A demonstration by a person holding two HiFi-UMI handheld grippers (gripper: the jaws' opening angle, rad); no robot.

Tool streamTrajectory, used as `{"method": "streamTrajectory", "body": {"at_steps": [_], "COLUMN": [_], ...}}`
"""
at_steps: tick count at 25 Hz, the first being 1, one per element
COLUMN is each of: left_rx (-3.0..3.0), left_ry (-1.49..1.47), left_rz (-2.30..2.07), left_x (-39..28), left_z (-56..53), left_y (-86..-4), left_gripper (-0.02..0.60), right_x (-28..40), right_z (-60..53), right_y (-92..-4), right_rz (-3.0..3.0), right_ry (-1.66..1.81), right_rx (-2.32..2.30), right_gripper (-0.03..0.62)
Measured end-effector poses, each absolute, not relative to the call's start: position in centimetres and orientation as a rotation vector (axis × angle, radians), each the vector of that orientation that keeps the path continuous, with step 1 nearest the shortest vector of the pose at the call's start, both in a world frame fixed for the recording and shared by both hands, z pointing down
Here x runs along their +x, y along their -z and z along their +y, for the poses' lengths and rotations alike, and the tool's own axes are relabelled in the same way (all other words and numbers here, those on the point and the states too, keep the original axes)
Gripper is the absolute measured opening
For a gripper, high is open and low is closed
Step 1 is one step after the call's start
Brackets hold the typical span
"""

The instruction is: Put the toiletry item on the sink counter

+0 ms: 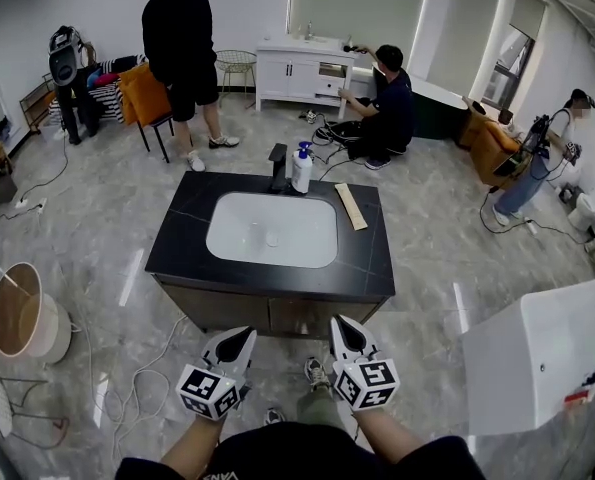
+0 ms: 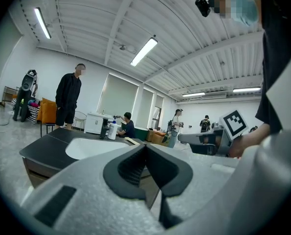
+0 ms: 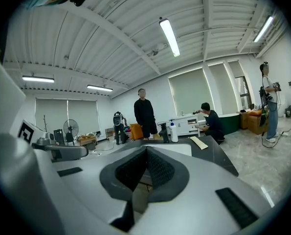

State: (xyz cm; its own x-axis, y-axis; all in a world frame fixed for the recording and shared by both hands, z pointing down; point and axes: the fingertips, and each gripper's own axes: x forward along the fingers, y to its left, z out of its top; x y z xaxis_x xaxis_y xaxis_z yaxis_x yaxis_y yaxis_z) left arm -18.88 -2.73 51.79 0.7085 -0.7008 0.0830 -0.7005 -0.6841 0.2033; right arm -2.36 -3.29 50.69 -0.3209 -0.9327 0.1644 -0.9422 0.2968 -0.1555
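left hand-held gripper (image 1: 239, 336): closed, dark pads pressed tip to tip, nothing between them; held low at the near side, just short of the desk's near edge, pointing toward the far side.
right hand-held gripper (image 1: 343, 326): closed as well, pads meeting at the tips, empty; just right of the left one, marker cube facing up.
desk (image 1: 177, 243): black top on a dark cabinet, standing alone in the middle of the grey floor.
basin (image 1: 239, 218): white, sunk into the middle of the desk.
faucet (image 1: 278, 166): black, upright at the far edge, behind the basin.
pump bottle (image 1: 302, 169): white with a blue pump head, upright on the desk at the far edge, just right of the faucet, well apart from both hand-held grippers.
pale strip (image 1: 351, 206): flat on the desk right of the basin, lying at an angle; perhaps a comb or a slat, too small to tell.
bucket (image 1: 17, 313): on the floor at near left, a stick leaning inside.
white box (image 1: 537, 353): near right, apart from the desk.
standing person (image 1: 180, 38): in black, far left, beyond the desk.
crouching person (image 1: 385, 108): in dark clothes on the far side, at a white cabinet (image 1: 292, 73).
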Motion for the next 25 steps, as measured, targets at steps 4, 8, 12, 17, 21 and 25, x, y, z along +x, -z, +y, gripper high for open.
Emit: {"method": "streamTrajectory", "body": {"at_steps": [4, 8, 12, 17, 21, 25], "left_rx": [2.691, 2.685, 2.685, 2.688, 2.69, 2.689], "left_ry": [0.004, 0.004, 0.005, 0.005, 0.003, 0.001], "left_rz": [-1.128, -1.134, -1.132, -1.122, -1.121, -1.118], "left_x": [-19.4, -19.6, -19.6, -19.4, -19.3, -19.1], "left_z": [-2.0, -1.6, -1.4, -1.1, -1.2, -1.4], "left_y": [-52.0, -52.2, -52.2, -52.2, -52.2, -52.2], "left_gripper": [0.008, 0.008, 0.008, 0.008, 0.008, 0.008], "right_x": [-2.8, -3.1, -3.2, -3.2, -2.9, -2.6], "right_z": [-2.8, -2.5, -2.3, -2.0, -2.1, -2.3], "right_y": [-50.9, -51.0, -50.8, -50.8, -51.0, -51.0], "right_rz": [-2.496, -2.497, -2.505, -2.501, -2.488, -2.482], "right_ry": [-0.351, -0.347, -0.338, -0.33, -0.331, -0.332], "right_rx": [1.799, 1.8, 1.805, 1.8, 1.806, 1.808], "right_gripper": [-0.002, -0.003, -0.003, -0.003, -0.003, -0.003]}}
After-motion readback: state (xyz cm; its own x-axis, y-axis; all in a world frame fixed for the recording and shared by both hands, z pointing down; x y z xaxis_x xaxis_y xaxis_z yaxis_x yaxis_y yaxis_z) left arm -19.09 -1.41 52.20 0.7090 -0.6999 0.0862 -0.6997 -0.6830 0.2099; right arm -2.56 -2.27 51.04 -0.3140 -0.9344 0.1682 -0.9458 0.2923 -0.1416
